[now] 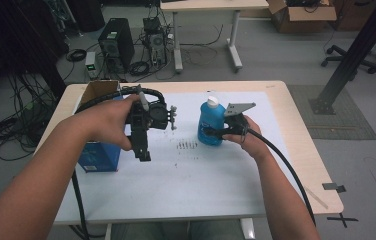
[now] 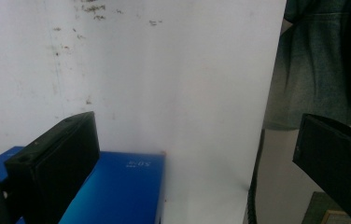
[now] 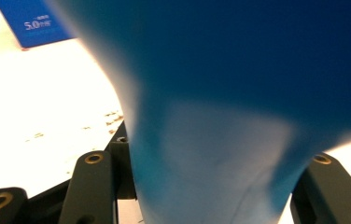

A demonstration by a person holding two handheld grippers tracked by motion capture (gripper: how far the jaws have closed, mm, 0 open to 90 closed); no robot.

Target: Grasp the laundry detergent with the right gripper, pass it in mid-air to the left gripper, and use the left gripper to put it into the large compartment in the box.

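A blue bottle [image 1: 211, 120] with a white cap [image 1: 213, 101] stands upright on the white sheet [image 1: 186, 185] that covers the table. My right gripper [image 1: 216, 133] comes in from the right and is shut on the bottle's lower body. In the right gripper view the bottle [image 3: 239, 70] sits close and blurred between the jaws of my right gripper [image 3: 211, 196]. My left gripper [image 1: 143, 154] hangs above the sheet, jaws pointing down, beside a blue box [image 1: 98, 159]. My left gripper [image 2: 192, 126] is open, with nothing between its jaws.
The blue box [image 2: 122, 186] has open cardboard flaps and stands at the table's left edge. Small dark specks [image 1: 186, 145] dot the sheet between the grippers. Bare wooden table edge [image 1: 306, 165] lies right of the sheet. Computers and cables are on the floor beyond.
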